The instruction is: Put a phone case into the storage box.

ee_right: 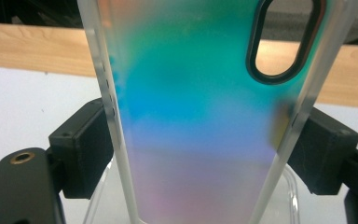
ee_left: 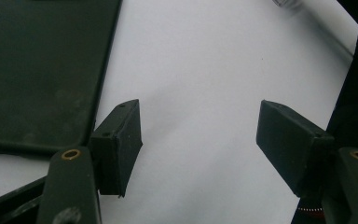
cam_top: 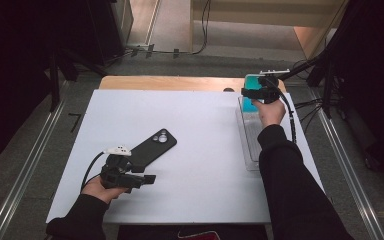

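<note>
Right gripper: we clamp the phone case by its edges, arm outstretched | left gripper: gaping, low beside phone

On the table, the phone lies lower left of the frame, just beside the left gripper. The phone case stands in the tray at the upper right, between the right gripper's jaws.
</note>
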